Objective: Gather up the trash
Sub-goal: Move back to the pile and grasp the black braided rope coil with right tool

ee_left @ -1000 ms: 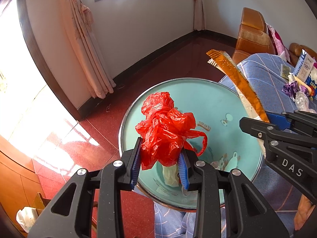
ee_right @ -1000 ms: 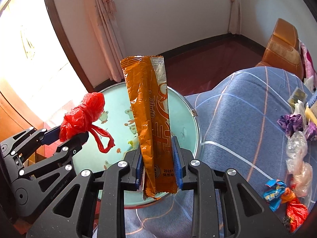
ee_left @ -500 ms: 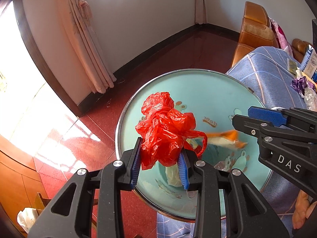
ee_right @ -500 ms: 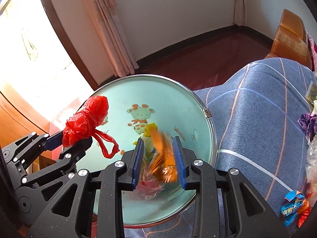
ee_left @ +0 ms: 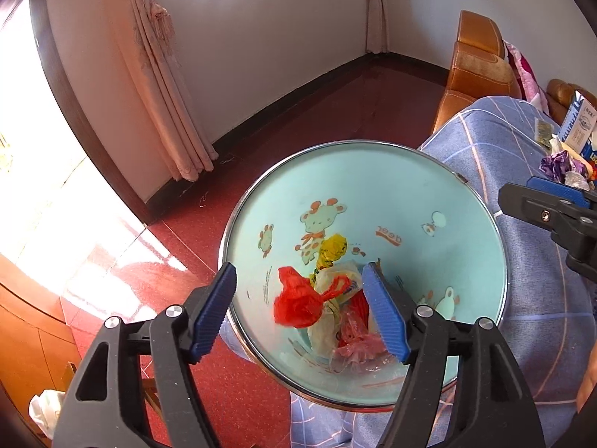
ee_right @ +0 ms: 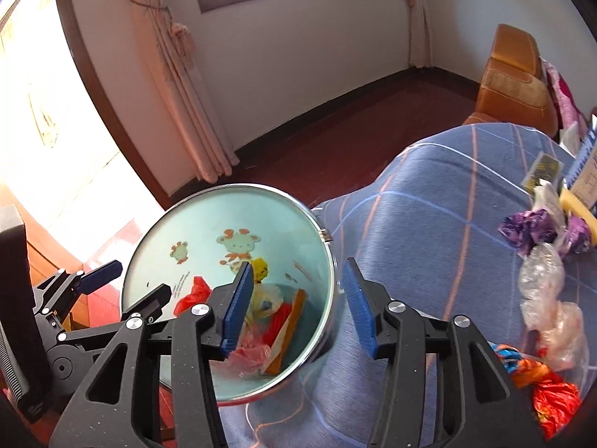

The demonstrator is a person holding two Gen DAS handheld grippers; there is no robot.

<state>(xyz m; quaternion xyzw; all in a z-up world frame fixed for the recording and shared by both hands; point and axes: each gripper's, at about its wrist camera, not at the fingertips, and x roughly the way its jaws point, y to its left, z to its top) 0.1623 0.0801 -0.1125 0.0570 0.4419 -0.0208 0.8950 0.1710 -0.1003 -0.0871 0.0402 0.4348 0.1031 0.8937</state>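
Note:
A round turquoise bin (ee_left: 429,201) (ee_right: 209,224) with cartoon prints and a metal rim stands beside the blue checked cloth. Inside lie a red plastic bag (ee_left: 298,302) (ee_right: 192,293), an orange wrapper (ee_right: 291,321), a yellow scrap (ee_left: 332,250) and pale plastic. My left gripper (ee_left: 298,310) hangs over the bin, its jaws opening and holding nothing, the red bag below them. My right gripper (ee_right: 298,306) is over the bin's right rim, jaws opening, nothing between the pads.
On the blue checked cloth (ee_right: 429,224) lie more scraps: purple wrappers (ee_right: 530,227), clear crumpled plastic (ee_right: 541,280), an orange-red wrapper (ee_right: 548,392) and a carton (ee_left: 580,123). An orange sofa (ee_left: 477,67), curtains (ee_left: 160,86) and red floor surround it.
The right gripper let go of the orange wrapper, which fell into the bin, then drew back to the right. The left gripper opened and the red bag dropped into the bin.

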